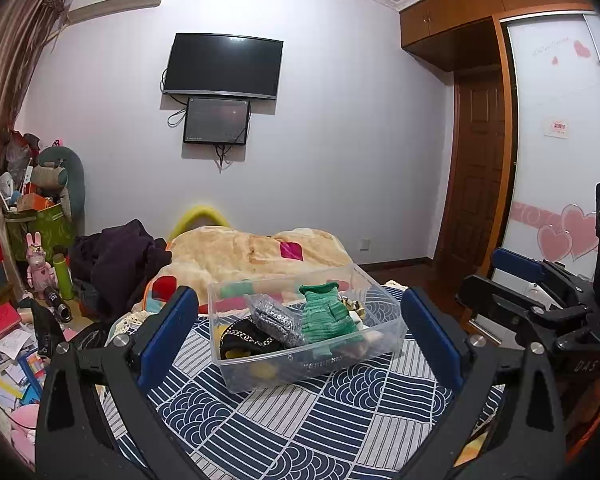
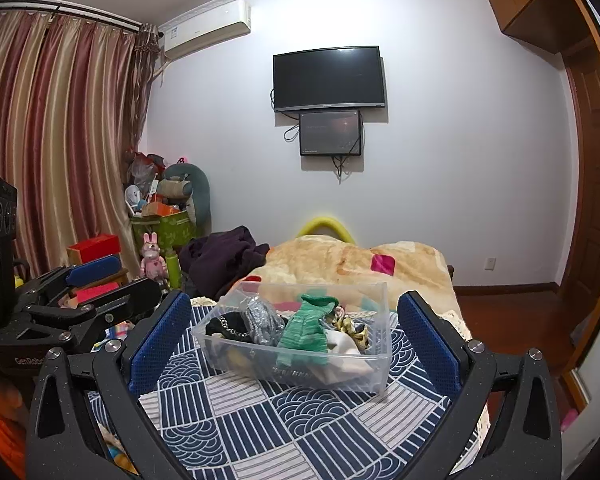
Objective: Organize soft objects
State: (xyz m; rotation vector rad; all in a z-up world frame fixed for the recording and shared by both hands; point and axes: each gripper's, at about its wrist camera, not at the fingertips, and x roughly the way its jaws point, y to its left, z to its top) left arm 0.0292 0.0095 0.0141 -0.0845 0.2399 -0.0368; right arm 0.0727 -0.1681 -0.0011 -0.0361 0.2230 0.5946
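A clear plastic bin (image 1: 236,372) (image 2: 382,376) sits on the blue and white patterned bedspread (image 1: 320,432) (image 2: 260,420). It holds soft items: a green knitted piece (image 1: 326,316) (image 2: 304,330), a grey sparkly pouch (image 1: 274,318) (image 2: 262,316), a black item with a chain (image 1: 244,340) (image 2: 226,326), and pale fabric (image 2: 340,346). My left gripper (image 1: 300,320) is open and empty, a little short of the bin. My right gripper (image 2: 296,326) is open and empty, also short of the bin. Each gripper shows at the edge of the other's view.
A beige blanket (image 1: 252,252) (image 2: 340,260) and a dark purple garment (image 1: 120,256) (image 2: 220,256) lie behind the bin. Cluttered boxes, toys and books fill the floor at the left (image 1: 16,320). A wooden wardrobe (image 1: 480,160) stands on the right.
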